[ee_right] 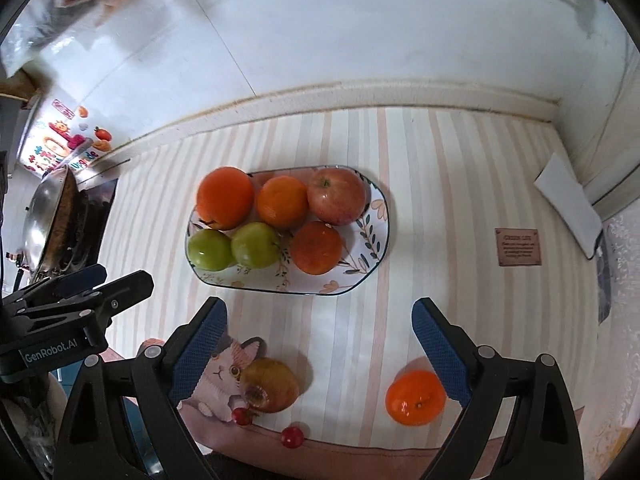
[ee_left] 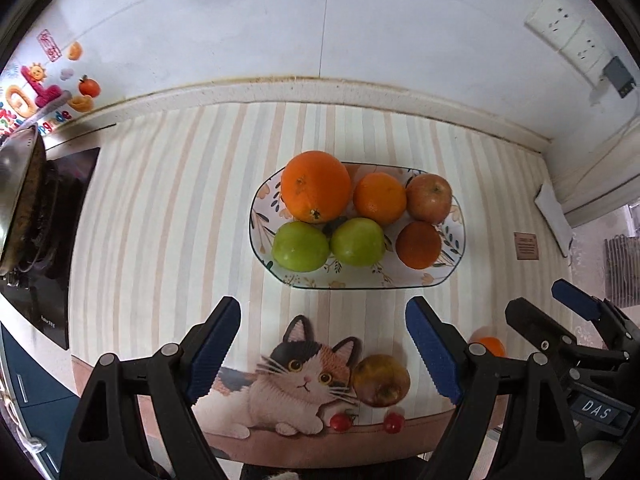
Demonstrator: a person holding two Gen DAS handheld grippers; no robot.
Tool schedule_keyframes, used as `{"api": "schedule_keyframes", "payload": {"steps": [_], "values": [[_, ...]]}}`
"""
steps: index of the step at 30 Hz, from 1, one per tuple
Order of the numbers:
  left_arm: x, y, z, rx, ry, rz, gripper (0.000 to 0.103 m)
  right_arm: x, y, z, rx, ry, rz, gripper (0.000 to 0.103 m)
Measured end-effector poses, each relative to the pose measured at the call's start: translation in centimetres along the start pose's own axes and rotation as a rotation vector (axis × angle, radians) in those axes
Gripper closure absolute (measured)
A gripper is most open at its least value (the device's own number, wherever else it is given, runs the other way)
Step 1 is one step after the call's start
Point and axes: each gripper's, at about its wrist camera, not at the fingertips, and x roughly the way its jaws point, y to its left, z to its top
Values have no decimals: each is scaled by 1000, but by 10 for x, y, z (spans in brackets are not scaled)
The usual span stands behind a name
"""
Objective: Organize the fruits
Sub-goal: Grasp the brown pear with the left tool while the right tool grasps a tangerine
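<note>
An oval floral plate [ee_left: 452, 276] [ee_right: 376, 256] holds a big orange [ee_left: 315, 186], two smaller oranges, two green apples [ee_left: 357, 241] and a red apple [ee_right: 337, 196]. Near the table's front edge lie a yellow-brown apple [ee_left: 381, 380] [ee_right: 270, 385], two cherry tomatoes [ee_left: 341, 421] [ee_right: 291, 437] and a tangerine [ee_right: 415, 397] [ee_left: 492, 346]. My left gripper [ee_left: 323, 348] is open and empty above the cat picture. My right gripper [ee_right: 319, 350] is open and empty, its right finger beside the tangerine.
A striped cloth with a cat picture [ee_left: 304, 380] covers the table. A stove with a steel wok [ee_left: 16, 184] stands at the left. A white folded sheet [ee_right: 568, 204] and a brown label [ee_right: 519, 247] lie at the right. The wall is close behind.
</note>
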Motion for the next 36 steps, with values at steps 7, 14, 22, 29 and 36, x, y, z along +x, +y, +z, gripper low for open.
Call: {"api": "schedule_keyframes", "payload": {"steps": [7, 14, 22, 29, 36], "values": [[-36, -4, -17, 16, -66, -8, 19, -37, 9, -10, 0, -63, 20, 7], [-45, -10, -32, 23, -84, -17, 19, -51, 12, -23, 18, -76, 65, 5], [6, -20, -55, 37, 42, -25, 4, -13, -51, -47, 141, 6, -6, 5], [68, -43, -77, 79, 200, -44, 4, 49, -106, -82, 260, 147, -36, 5], [114, -72, -90, 147, 315, -43, 4, 84, -122, -104, 300, 212, -47, 5]]}}
